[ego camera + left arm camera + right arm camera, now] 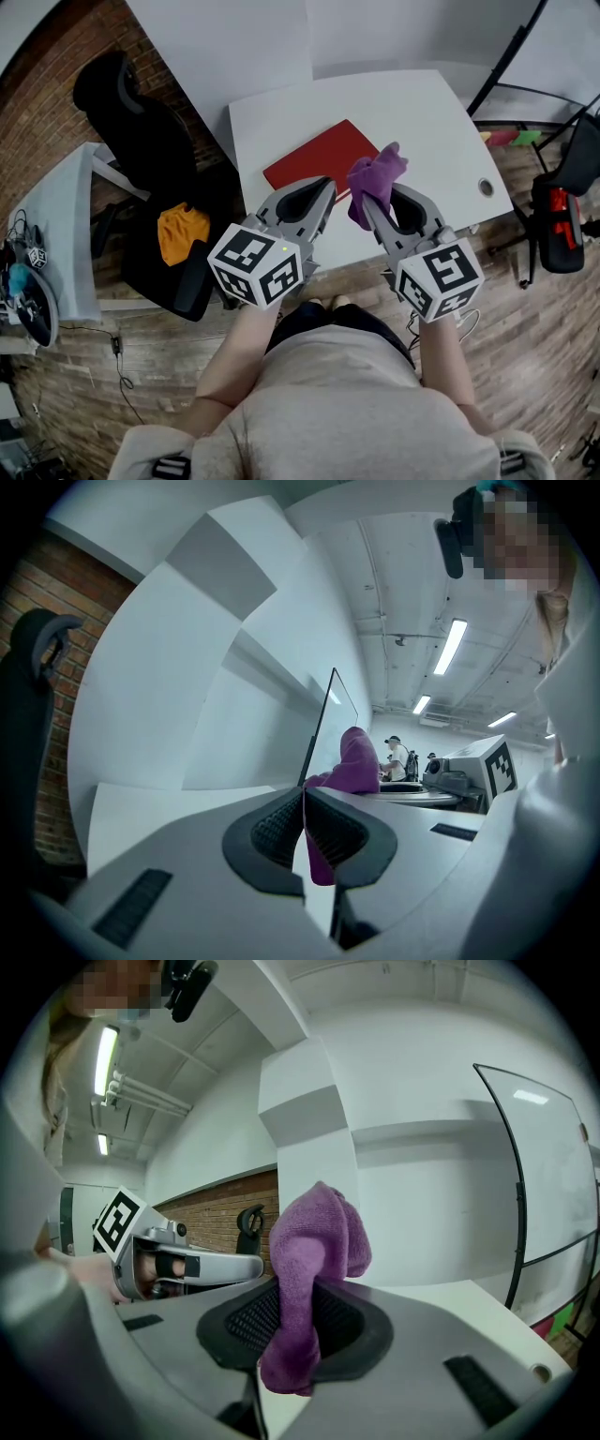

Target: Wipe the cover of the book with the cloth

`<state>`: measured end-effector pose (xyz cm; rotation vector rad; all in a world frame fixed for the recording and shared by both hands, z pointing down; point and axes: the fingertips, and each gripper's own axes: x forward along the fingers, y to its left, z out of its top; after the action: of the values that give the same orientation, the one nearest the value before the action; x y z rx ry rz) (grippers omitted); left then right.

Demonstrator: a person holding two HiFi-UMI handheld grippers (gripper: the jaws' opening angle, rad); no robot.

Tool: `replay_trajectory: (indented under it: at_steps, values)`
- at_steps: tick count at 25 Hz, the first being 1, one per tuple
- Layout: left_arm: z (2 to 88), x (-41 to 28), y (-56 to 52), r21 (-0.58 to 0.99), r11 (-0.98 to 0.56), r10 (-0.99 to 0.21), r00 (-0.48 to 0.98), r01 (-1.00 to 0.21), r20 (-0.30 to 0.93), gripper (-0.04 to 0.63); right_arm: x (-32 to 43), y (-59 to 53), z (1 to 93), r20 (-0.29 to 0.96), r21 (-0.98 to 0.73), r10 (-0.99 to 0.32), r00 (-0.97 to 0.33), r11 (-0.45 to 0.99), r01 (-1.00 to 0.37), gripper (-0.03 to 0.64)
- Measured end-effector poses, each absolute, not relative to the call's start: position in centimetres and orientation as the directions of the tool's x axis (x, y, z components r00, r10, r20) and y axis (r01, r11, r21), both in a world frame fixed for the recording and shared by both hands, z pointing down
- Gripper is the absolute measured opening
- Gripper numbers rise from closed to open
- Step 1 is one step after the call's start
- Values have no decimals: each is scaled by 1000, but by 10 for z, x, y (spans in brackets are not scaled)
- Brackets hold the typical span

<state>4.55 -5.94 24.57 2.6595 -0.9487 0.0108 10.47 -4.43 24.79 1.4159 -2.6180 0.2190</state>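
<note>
A red book (314, 156) lies flat on the white table (422, 112), near its left front part. My right gripper (370, 202) is shut on a purple cloth (375, 178), which bunches up above the jaws and hangs over the table just right of the book. The same cloth (314, 1283) fills the jaws in the right gripper view. My left gripper (325, 192) is shut with nothing in it, held over the book's near edge. In the left gripper view the jaws (303, 832) meet and the cloth (352, 766) shows beyond them.
A black office chair (141, 159) with an orange cloth (181, 232) on it stands left of the table. A second desk (56, 225) with gear is at far left. A cable hole (485, 187) sits near the table's right edge. Another chair (562, 206) stands at right.
</note>
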Motion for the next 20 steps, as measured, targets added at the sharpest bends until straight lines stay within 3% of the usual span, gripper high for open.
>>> replay_trajectory:
  at_steps: [20]
  values:
    - [254,49,-57,302,-757,-566,812,-579,139,25,96,-53,254,220,-78,-803,-553,551,-831,97]
